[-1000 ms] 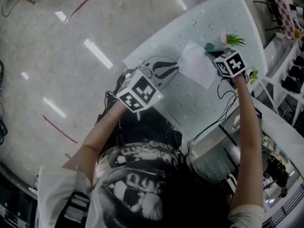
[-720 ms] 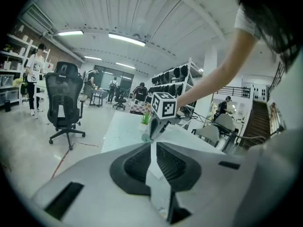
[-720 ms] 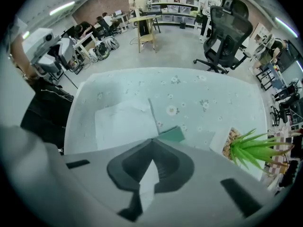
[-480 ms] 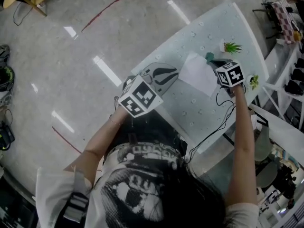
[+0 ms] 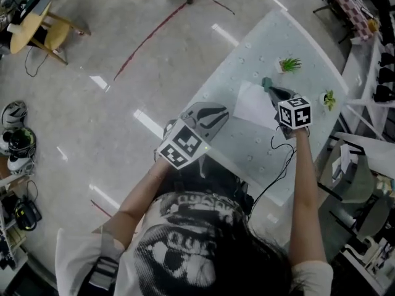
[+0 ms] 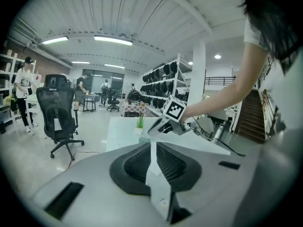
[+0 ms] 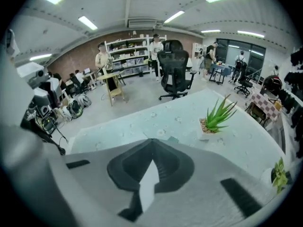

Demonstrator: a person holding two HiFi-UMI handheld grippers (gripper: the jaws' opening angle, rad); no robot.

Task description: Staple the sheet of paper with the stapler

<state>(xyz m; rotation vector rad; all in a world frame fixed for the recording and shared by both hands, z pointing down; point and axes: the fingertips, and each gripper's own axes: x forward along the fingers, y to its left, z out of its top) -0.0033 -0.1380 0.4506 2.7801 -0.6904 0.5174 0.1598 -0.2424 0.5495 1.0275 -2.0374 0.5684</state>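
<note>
The white sheet of paper (image 5: 252,103) lies flat on the pale table (image 5: 247,147). At its far right corner the teal end of the stapler (image 5: 266,82) shows on the table. My right gripper (image 5: 273,91) hangs just above that corner and the stapler, shut, with nothing between its jaws (image 7: 151,143). In the left gripper view it (image 6: 161,126) hovers over the table, pointing down. My left gripper (image 5: 223,110) is off the paper's left edge, near the table's rim. Its jaws (image 6: 152,144) look shut and empty.
A small potted plant (image 5: 287,63) stands at the table's far end, and another (image 5: 329,98) at its right edge. A black cable (image 5: 278,159) trails over the near right side. An office chair (image 7: 174,67) and several people stand on the floor beyond.
Both grippers have risen from the table and look smaller as the view widens. The right gripper has turned above the stapler. Paper and stapler have not moved.
</note>
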